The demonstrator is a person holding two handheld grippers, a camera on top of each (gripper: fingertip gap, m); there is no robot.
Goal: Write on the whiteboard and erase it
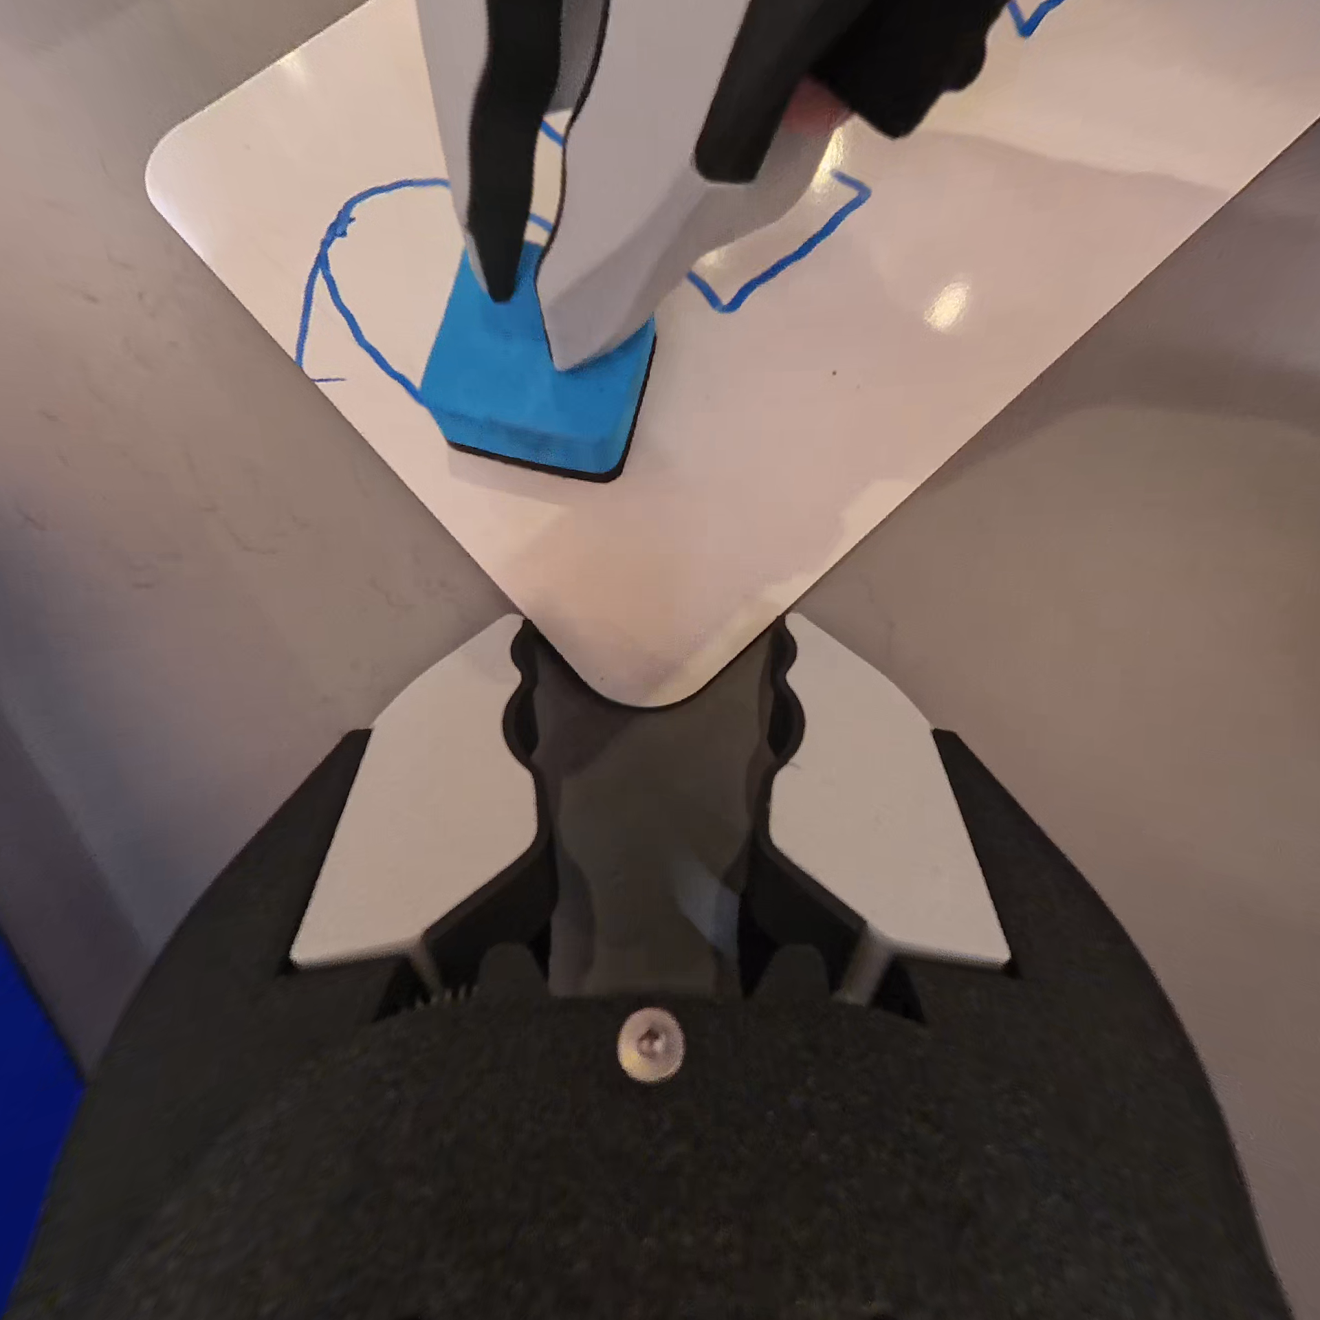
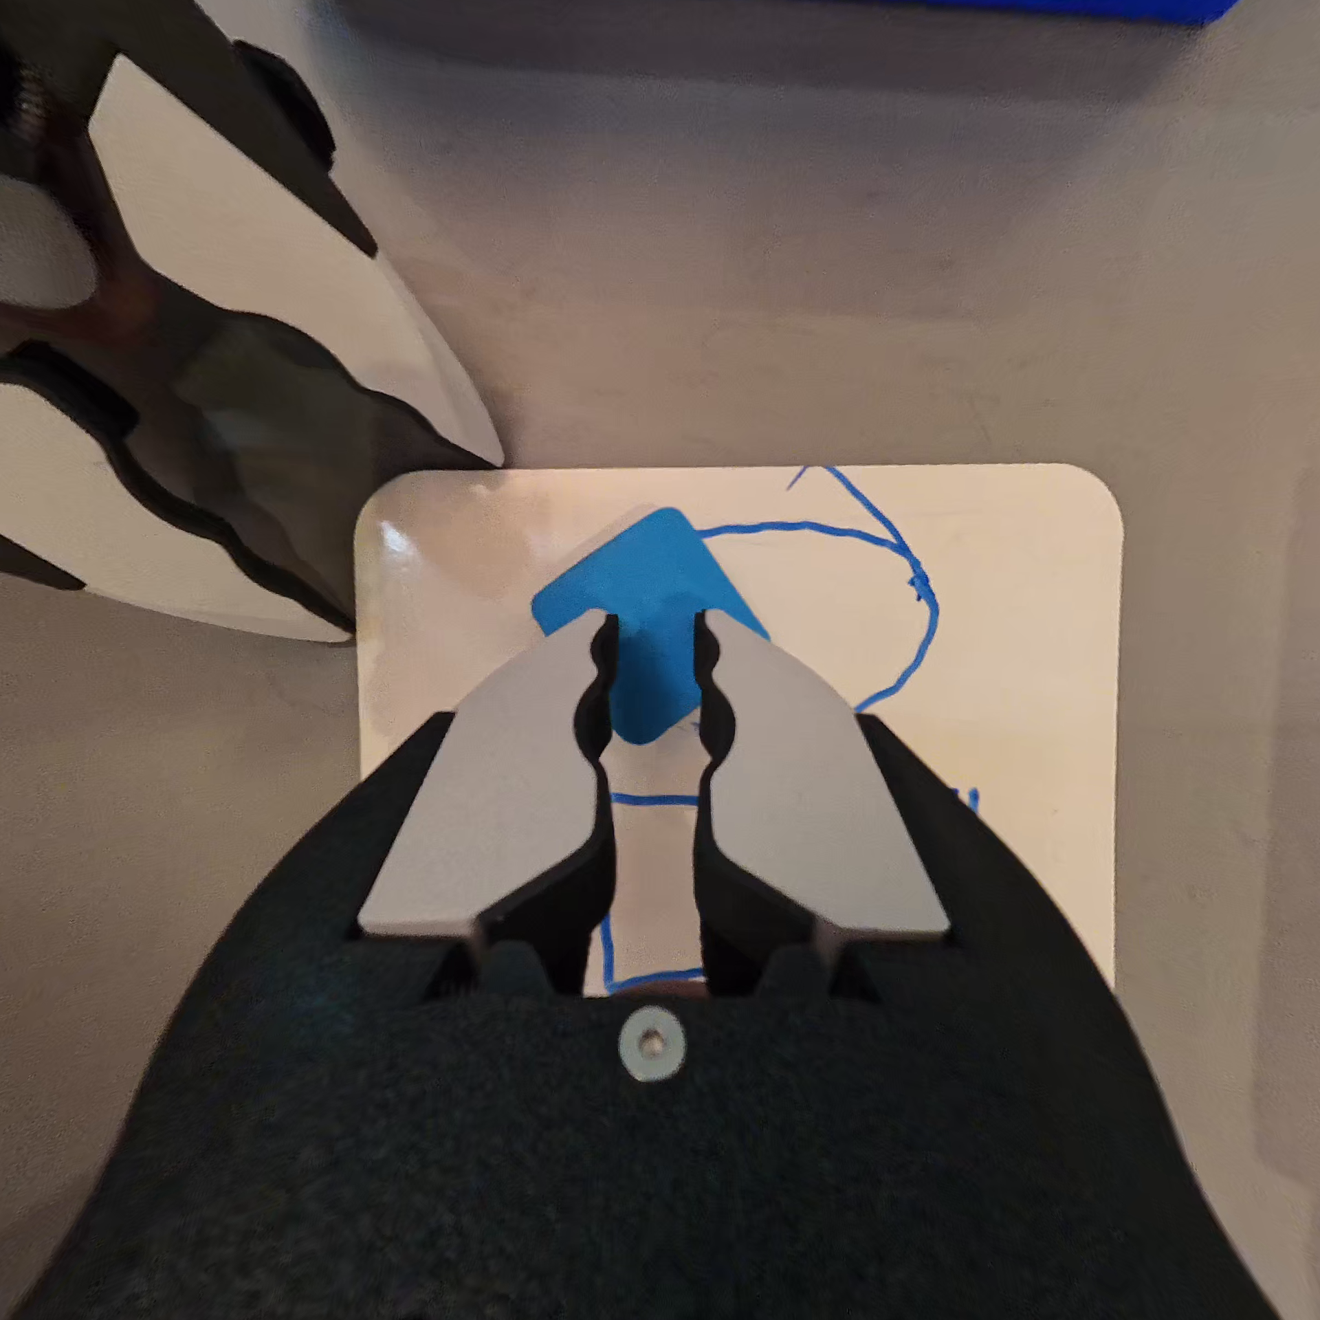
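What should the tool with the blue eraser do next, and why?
Probably slide the blue eraser sideways over the blue loop. The right tool holds the eraser flat on the whiteboard, drawn lines remain all around it, and the left tool sits at the board's corner, seemingly steadying it.

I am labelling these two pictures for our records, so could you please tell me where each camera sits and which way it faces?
Left wrist view: on the left claw, looking down along its open fingers at a corner of the whiteboard; farther off, the right claw presses on the blue eraser.
Right wrist view: on the right claw, facing down onto the eraser between its fingertips; the left claw enters from the upper left at the board's corner.
Shared: whiteboard, eraser, blue marker lines, both claws, grey table.
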